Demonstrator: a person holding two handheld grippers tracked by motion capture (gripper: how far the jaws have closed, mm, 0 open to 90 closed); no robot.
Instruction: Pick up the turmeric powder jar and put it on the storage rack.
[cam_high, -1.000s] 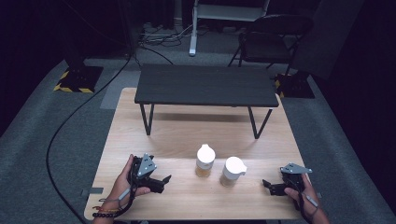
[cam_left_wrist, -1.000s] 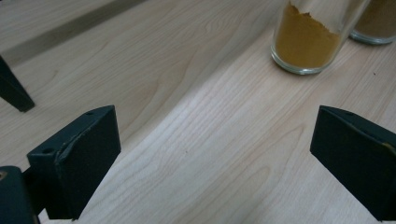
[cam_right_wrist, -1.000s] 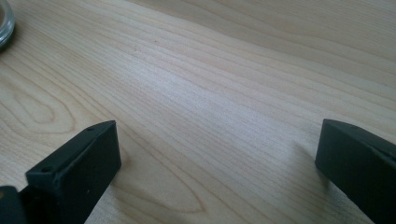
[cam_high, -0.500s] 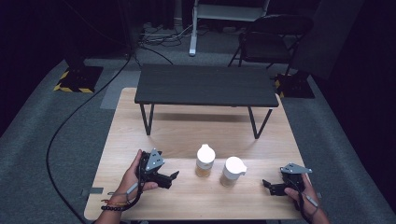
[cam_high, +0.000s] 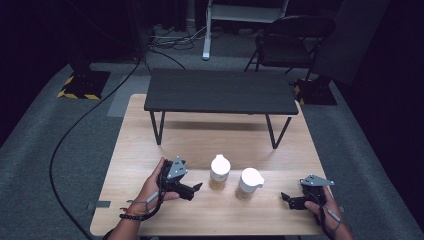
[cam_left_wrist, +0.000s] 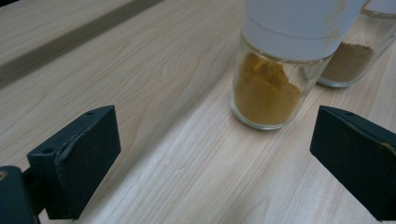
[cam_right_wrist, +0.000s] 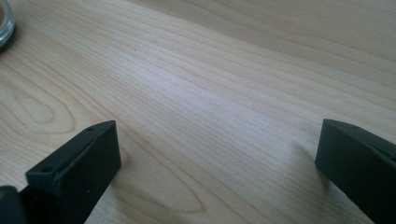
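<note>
Left gripper (cam_high: 196, 189) low beside left jar (cam_high: 219, 172), jaws spread wide, empty, lined up for side grasp. Right gripper (cam_high: 286, 198) also spread, empty, idling well right of jar.

My left gripper (cam_high: 194, 189) has its jaws spread wide, with bare table (cam_high: 150, 145) between them. The near jar (cam_high: 219, 172) stands just ahead of the gap, wholly clear of both jaws; the far jar (cam_high: 248, 183) stands just beside it, a narrow gap between the two. My right gripper (cam_high: 286, 199), jaws also wide, faces open wood, well apart from the far jar. Behind both jars the board lies free up to the black bench (cam_high: 220, 92), whose legs (cam_high: 156, 127) block the far edge.
</note>
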